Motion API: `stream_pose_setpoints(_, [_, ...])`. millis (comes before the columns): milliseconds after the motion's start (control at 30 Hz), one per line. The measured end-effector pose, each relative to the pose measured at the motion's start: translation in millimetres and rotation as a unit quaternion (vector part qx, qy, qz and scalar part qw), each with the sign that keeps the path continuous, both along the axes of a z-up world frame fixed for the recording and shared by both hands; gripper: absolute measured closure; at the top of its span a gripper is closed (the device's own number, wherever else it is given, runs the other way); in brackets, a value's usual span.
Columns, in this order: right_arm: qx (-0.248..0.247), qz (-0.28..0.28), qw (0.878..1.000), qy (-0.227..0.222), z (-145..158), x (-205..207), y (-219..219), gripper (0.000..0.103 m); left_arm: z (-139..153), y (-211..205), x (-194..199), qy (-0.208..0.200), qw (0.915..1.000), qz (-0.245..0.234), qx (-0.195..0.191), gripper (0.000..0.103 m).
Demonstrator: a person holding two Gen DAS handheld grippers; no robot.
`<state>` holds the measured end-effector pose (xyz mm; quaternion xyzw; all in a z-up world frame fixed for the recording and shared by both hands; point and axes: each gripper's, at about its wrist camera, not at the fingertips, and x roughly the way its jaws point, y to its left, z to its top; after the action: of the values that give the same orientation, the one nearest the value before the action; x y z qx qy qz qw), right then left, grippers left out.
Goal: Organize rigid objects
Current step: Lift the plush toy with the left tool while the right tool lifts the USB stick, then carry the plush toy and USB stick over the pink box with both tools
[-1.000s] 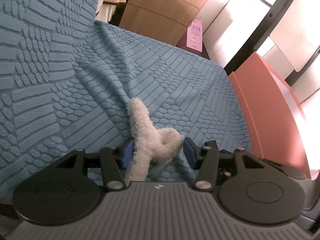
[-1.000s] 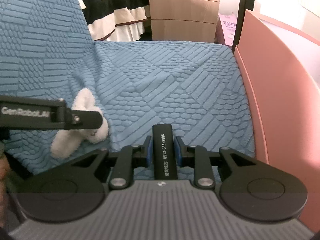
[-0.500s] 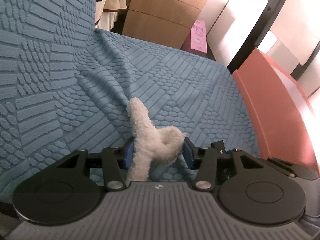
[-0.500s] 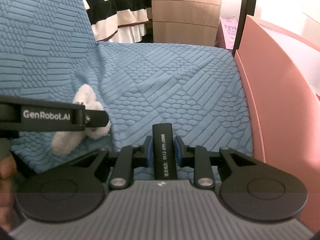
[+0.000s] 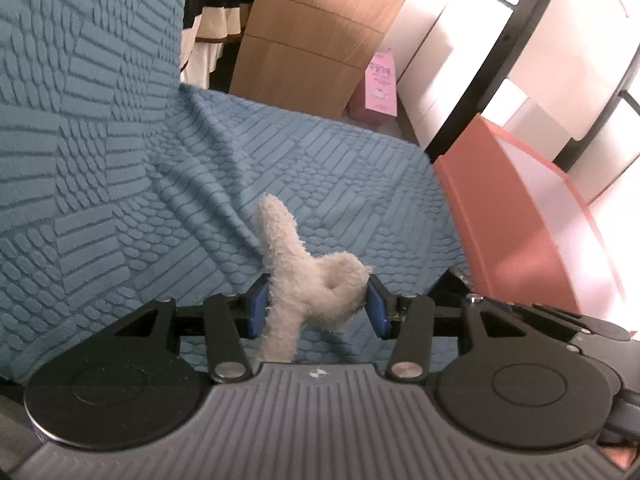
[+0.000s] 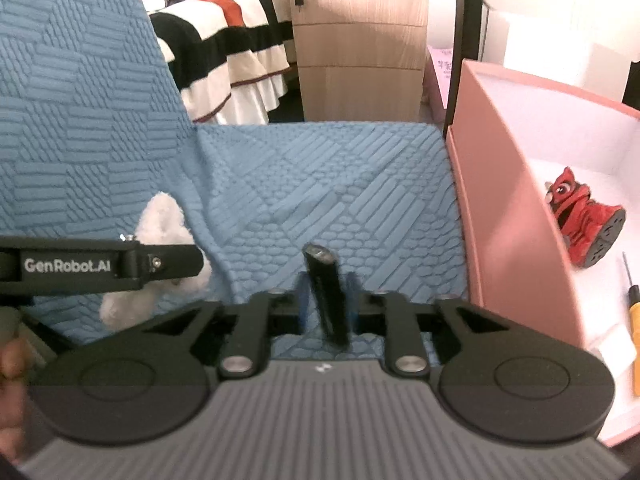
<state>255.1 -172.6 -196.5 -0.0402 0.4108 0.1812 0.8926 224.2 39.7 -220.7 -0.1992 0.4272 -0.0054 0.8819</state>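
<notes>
My left gripper (image 5: 316,308) is shut on a fluffy white plush toy (image 5: 308,280), held just above the blue textured sofa seat (image 5: 320,168). The same plush (image 6: 160,220) shows in the right wrist view behind the left gripper's black finger (image 6: 160,264). My right gripper (image 6: 326,304) is shut on a slim black bar (image 6: 326,292) that stands tilted between the pads. A pink open box (image 6: 516,208) stands at the right of the seat, holding a red lion figurine (image 6: 580,220) and a yellow-handled screwdriver (image 6: 634,320).
The sofa backrest (image 6: 80,120) rises at the left. Behind the sofa stand a wooden drawer cabinet (image 6: 360,40) and a bed with a striped cover (image 6: 224,40). A pink carton (image 5: 380,84) sits on the floor by the cabinet. A black pole (image 6: 466,40) runs up behind the box.
Both grippers have risen and tipped, so the pink box's inside with the lion and screwdriver now shows. The black bar has tilted in the right gripper. The left still holds the plush.
</notes>
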Motion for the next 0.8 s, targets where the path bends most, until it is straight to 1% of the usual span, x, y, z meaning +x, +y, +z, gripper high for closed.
stream_pose_setpoints(133, [-0.005, -0.005, 1.0, -0.012, 9.6, -0.7, -4.5, 0.091, 13.6, -3.9, -3.7, -0.008, 1.0, -0.001, -0.006, 0.048])
stream_pose_setpoints(300, [0.005, -0.015, 1.0, 0.0, 11.5, -0.2, -10.3, 0.091, 29.0, -10.0, -10.8, -0.015, 0.9998, -0.004, -0.012, 0.048])
stream_pose_setpoints(433, [0.004, -0.014, 1.0, -0.005, 19.1, -5.1, -12.1, 0.091, 41.3, -14.0, -15.0, -0.019, 0.9997, -0.007, -0.012, 0.048])
stream_pose_setpoints(600, [0.016, -0.017, 1.0, -0.015, 40.5, -13.5, -17.9, 0.091, 61.2, -20.1, -19.5, -0.029, 0.9995, -0.014, -0.007, 0.048])
stream_pose_setpoints(800, [0.029, -0.017, 0.999, -0.035, 73.2, -22.3, -27.0, 0.091, 90.2, -29.4, -20.2, -0.042, 0.9988, -0.025, 0.002, 0.048])
